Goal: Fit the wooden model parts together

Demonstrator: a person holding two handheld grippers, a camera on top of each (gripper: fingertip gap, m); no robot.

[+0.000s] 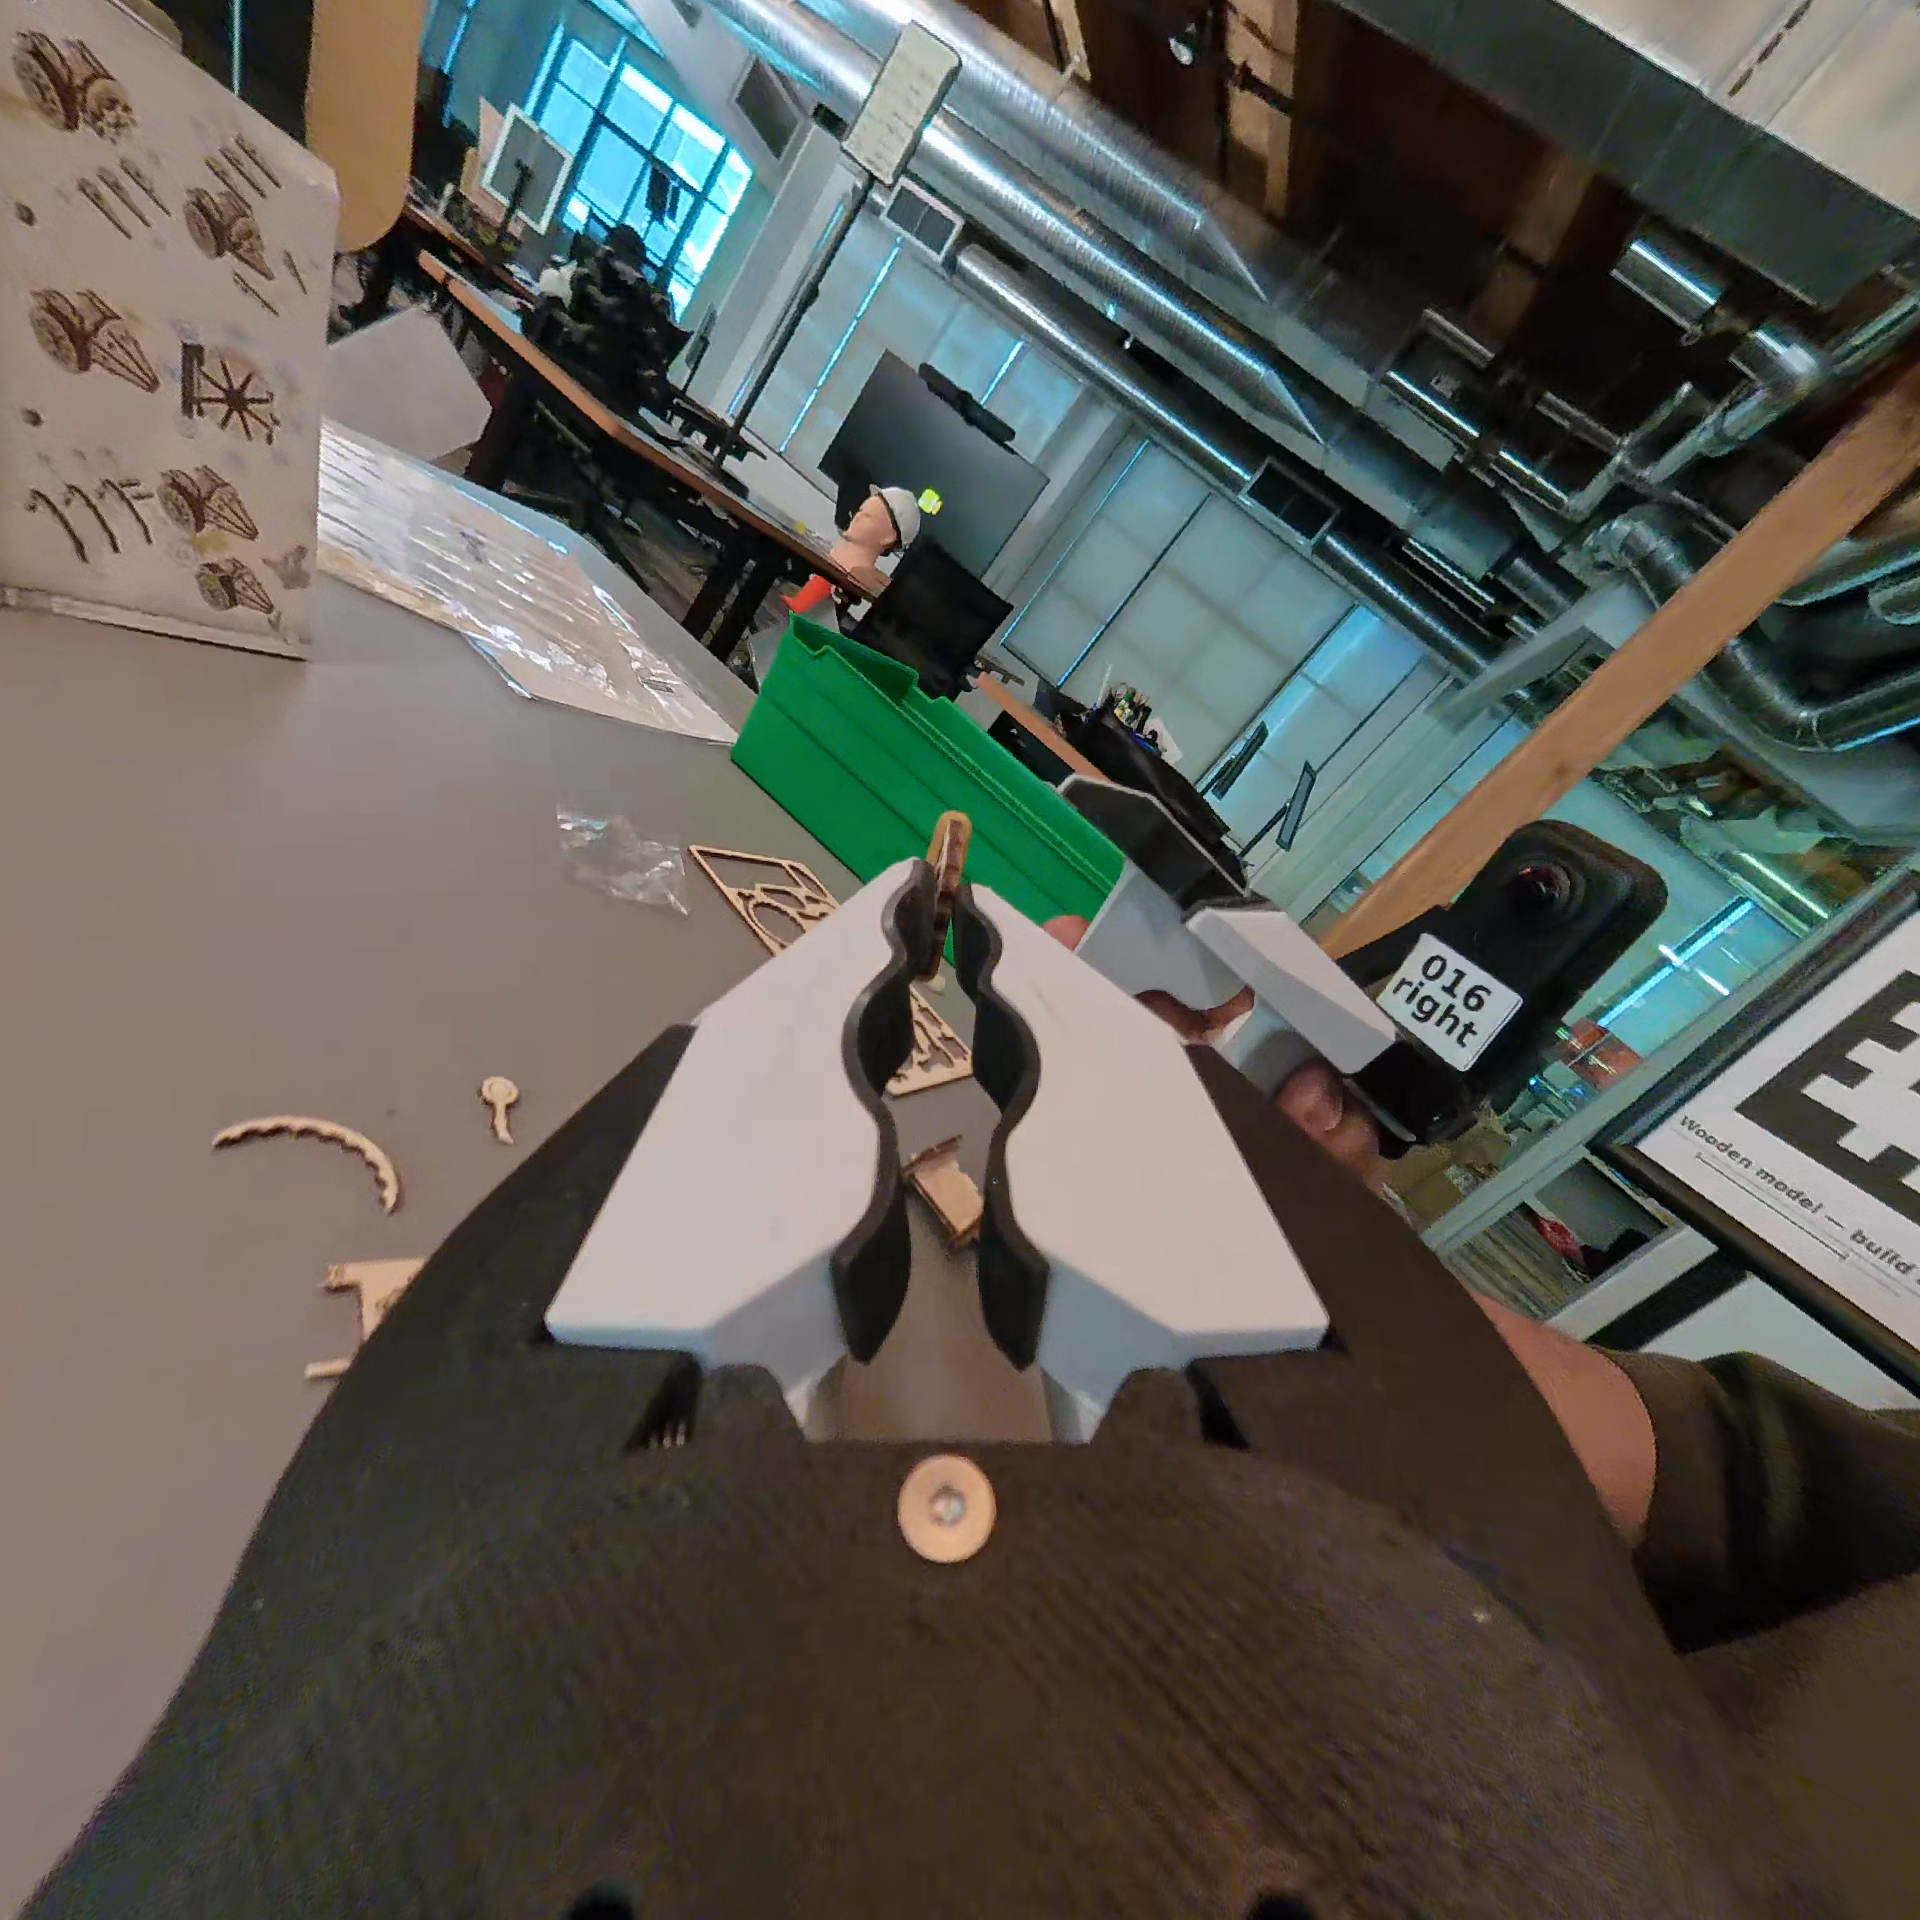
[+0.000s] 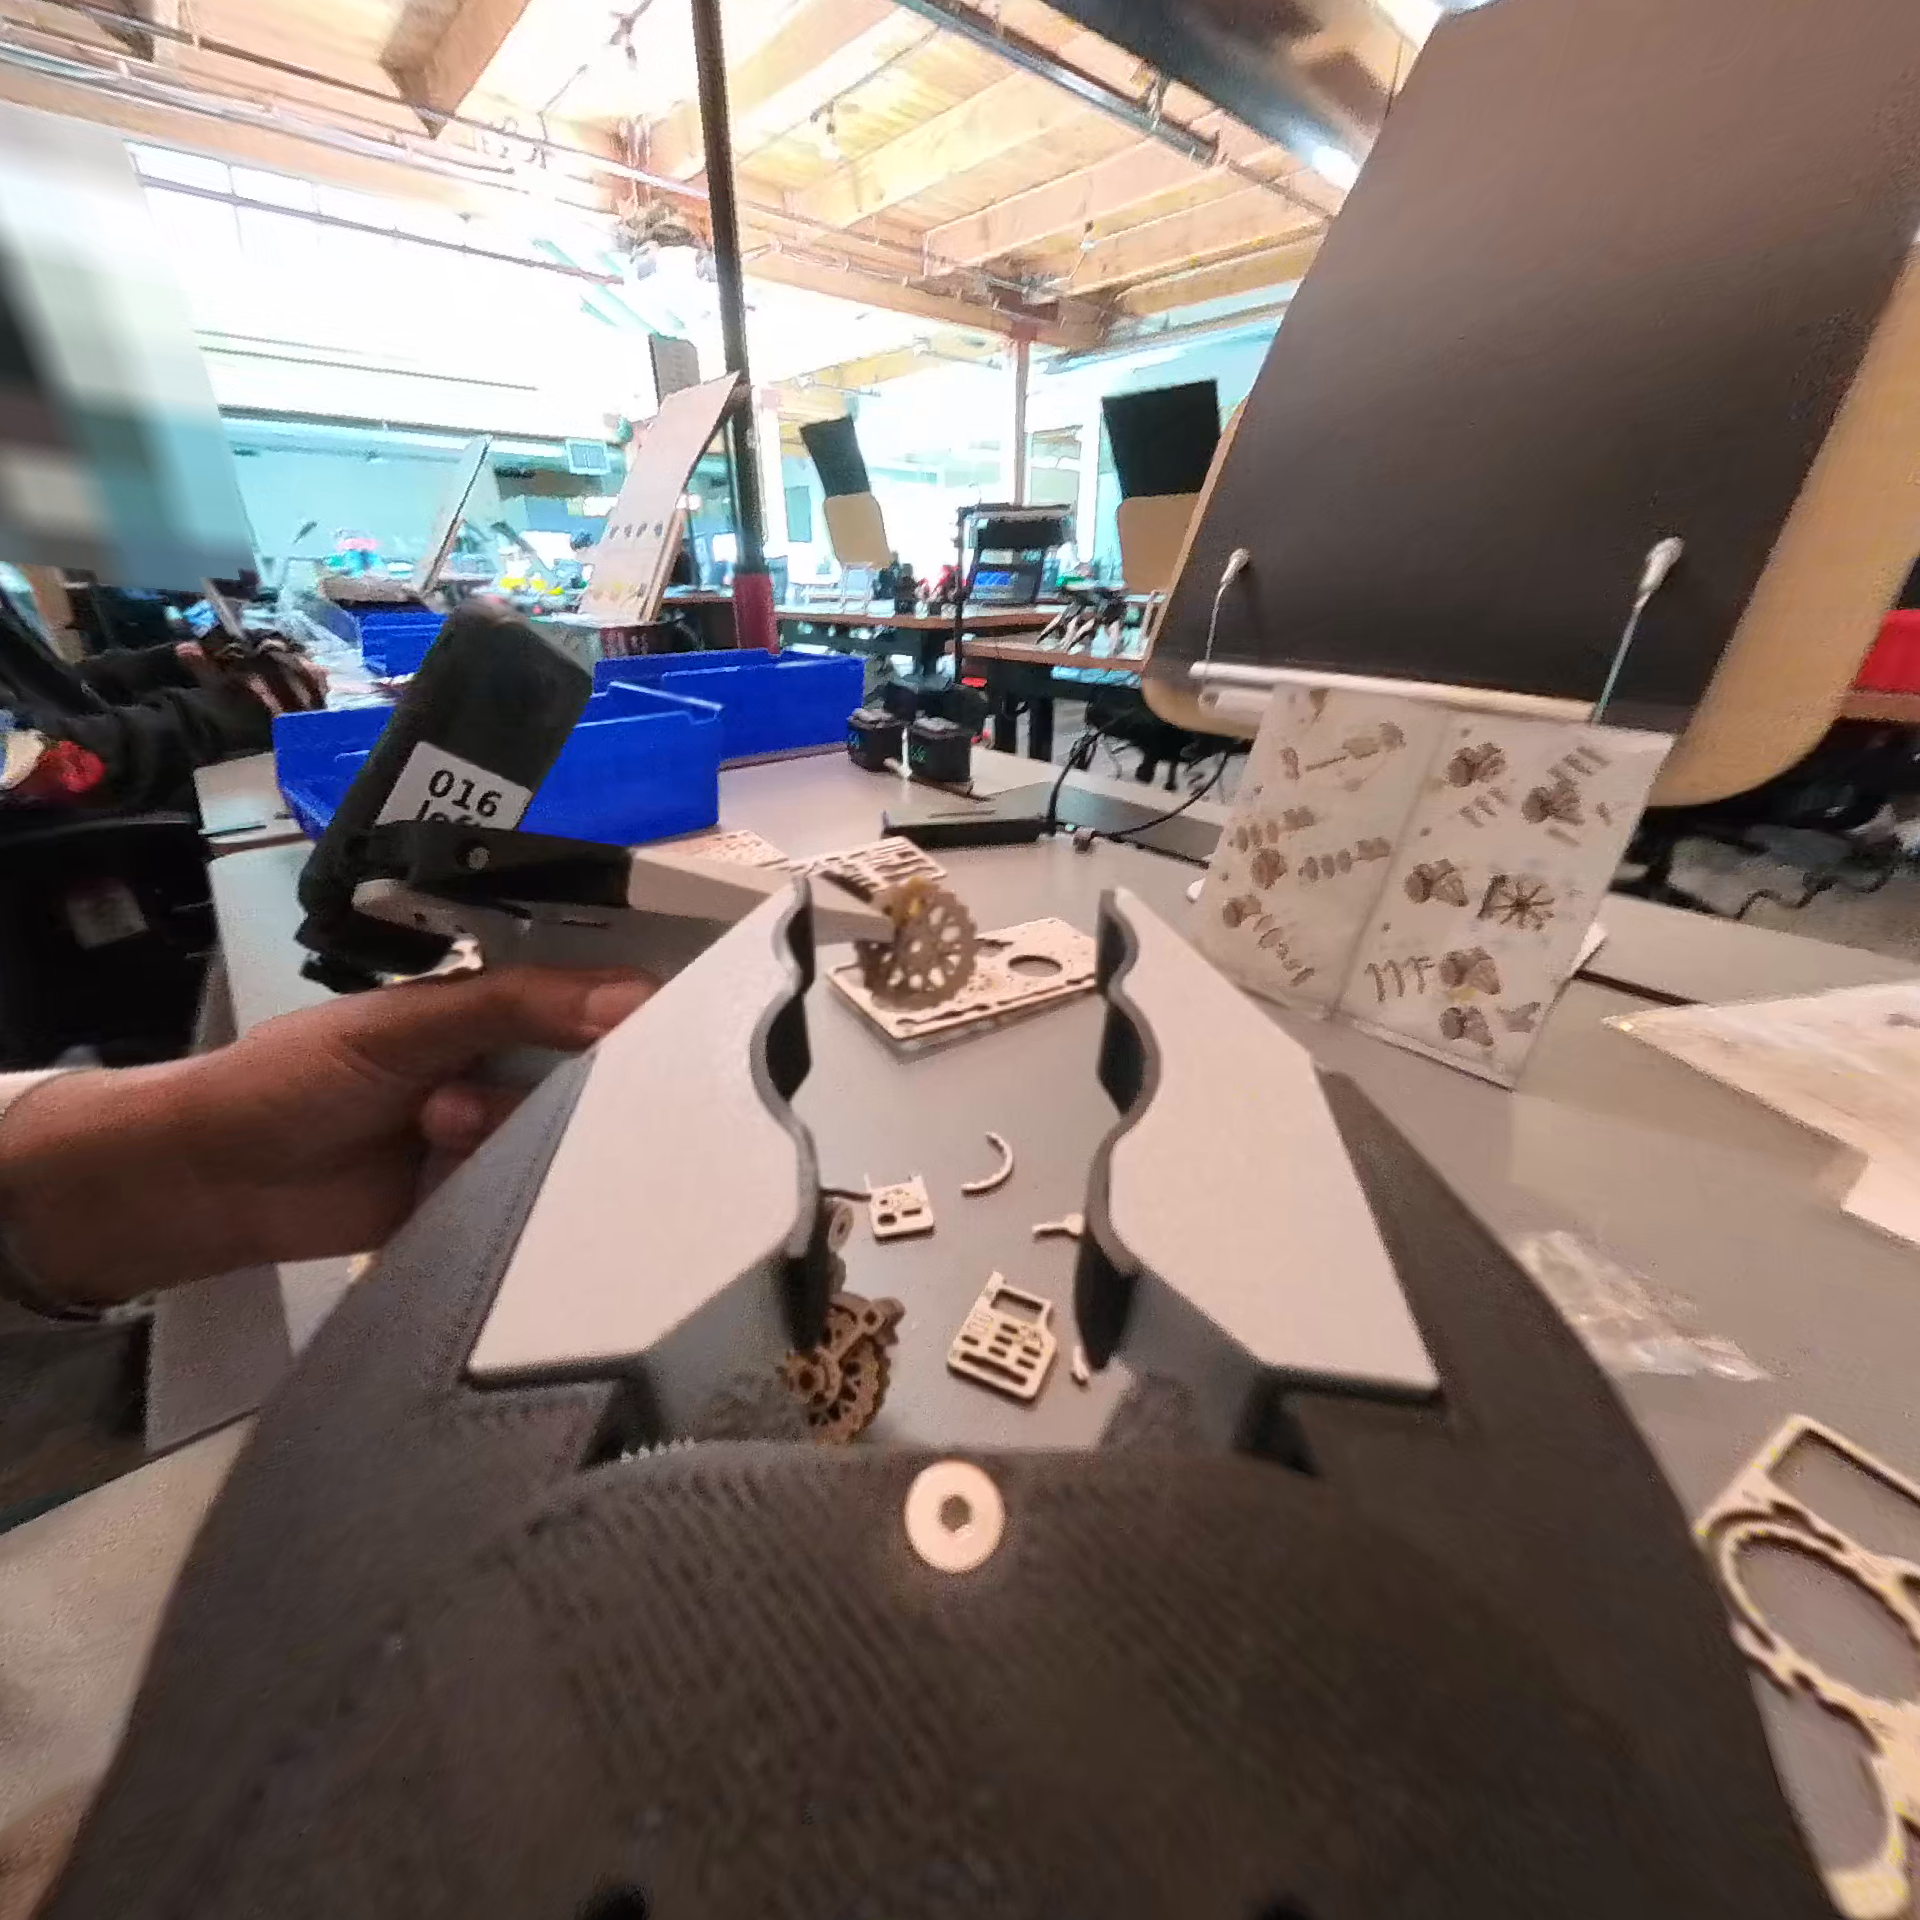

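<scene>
Right wrist view shows the left gripper (image 2: 902, 914) clamped on a wooden gear wheel (image 2: 923, 954), held above a perforated wooden sheet (image 2: 1023, 982) — the right gripper (image 2: 951, 935) gapes wide, empty. Loose parts — a small gear cluster (image 2: 847, 1371), a slotted plate (image 2: 1003, 1340) — lie unjoined on the table (image 2: 1558, 1143), so assembly looks early.

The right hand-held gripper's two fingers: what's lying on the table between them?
In the right wrist view, loose wooden pieces: a curved strip, small square plate and slotted plate.
</scene>
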